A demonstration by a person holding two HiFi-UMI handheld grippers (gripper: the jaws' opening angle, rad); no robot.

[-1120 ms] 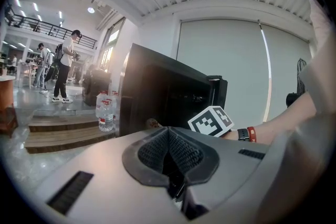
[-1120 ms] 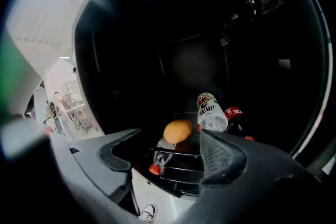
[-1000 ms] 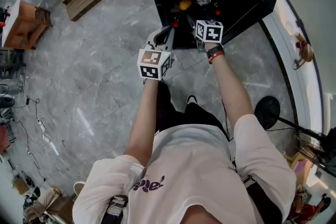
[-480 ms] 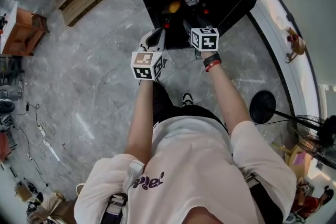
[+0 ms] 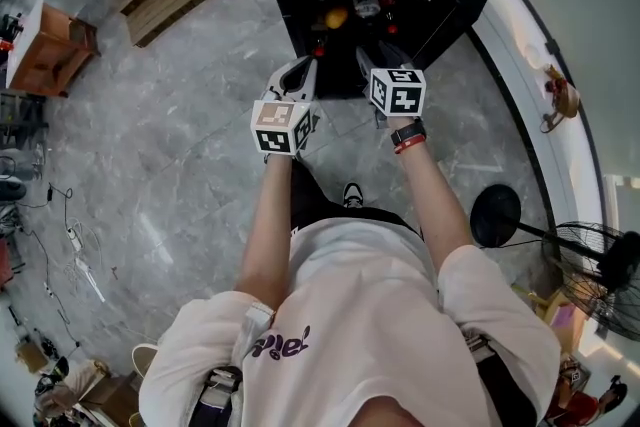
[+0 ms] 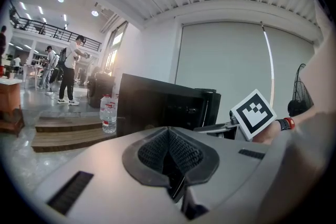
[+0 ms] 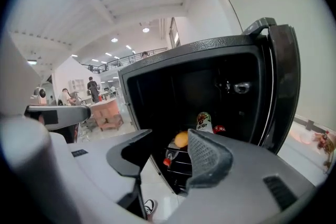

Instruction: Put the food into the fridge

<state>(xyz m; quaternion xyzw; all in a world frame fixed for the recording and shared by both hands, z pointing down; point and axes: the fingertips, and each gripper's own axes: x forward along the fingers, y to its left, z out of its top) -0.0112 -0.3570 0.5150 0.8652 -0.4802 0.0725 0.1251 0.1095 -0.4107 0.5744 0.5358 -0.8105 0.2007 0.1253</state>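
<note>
While the orange (image 7: pixel 181 139) and a bottle (image 7: pixel 203 121) sit on a shelf inside the open fridge (image 7: pixel 210 60), its lower racks are too dark to read. Right gripper (image 7: pixel 168 145) is empty, jaws apart and just been closing. Left gripper (image 6: pixel 169 150) is clenched on nothing. Grey marble floor (image 5: pixel 180 115), big open hall.

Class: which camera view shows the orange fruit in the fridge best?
The right gripper view: it looks straight into the open fridge, where the orange fruit sits on a shelf. The head view shows it only as a tiny spot from above; the left gripper view shows the fridge but not the fruit.
</note>
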